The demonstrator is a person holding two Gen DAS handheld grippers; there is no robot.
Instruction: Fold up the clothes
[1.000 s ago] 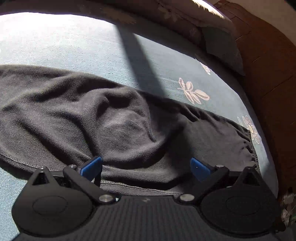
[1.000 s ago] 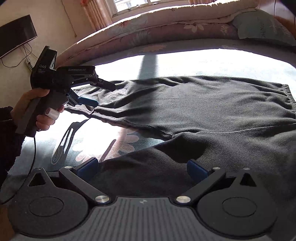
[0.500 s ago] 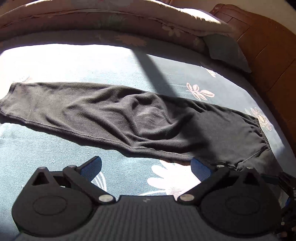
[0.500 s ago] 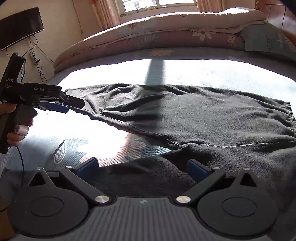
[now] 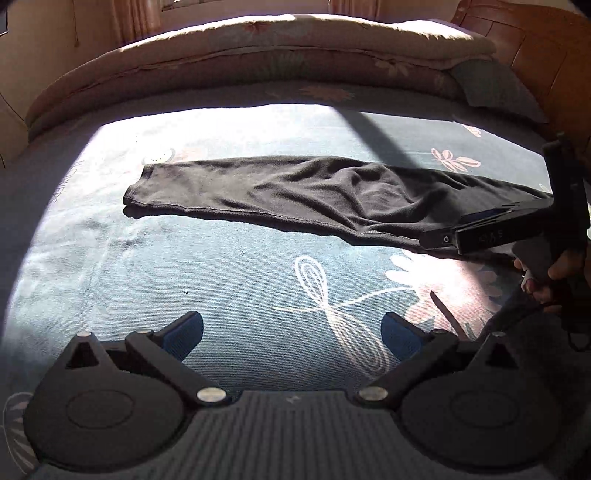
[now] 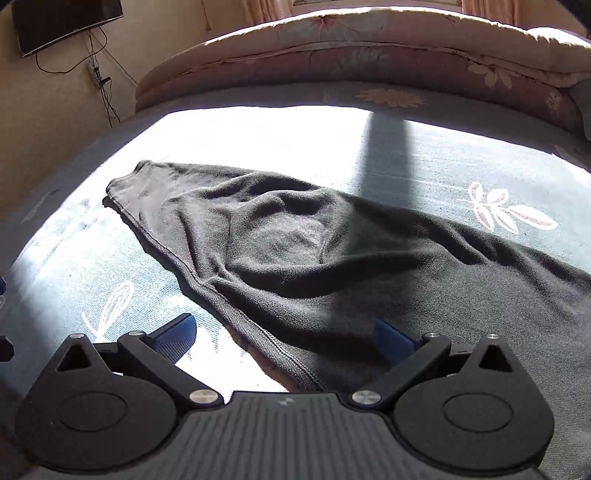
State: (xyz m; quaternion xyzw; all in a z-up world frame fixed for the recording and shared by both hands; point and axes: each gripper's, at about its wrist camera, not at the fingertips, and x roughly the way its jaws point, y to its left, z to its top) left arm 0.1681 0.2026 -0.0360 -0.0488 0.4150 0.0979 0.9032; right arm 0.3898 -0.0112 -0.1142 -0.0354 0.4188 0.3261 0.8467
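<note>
On wall, R view only: TV [image 6: 66, 22]

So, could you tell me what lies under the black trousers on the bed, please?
The black trousers lie flat on the blue floral bedsheet, which shows all around them. Whatever the fabric covers, including any second trouser leg folded beneath, cannot be seen.

Left tongs [image 5: 291, 332] gaping wide, right tongs [image 6: 282, 334] likewise, both empty
</note>
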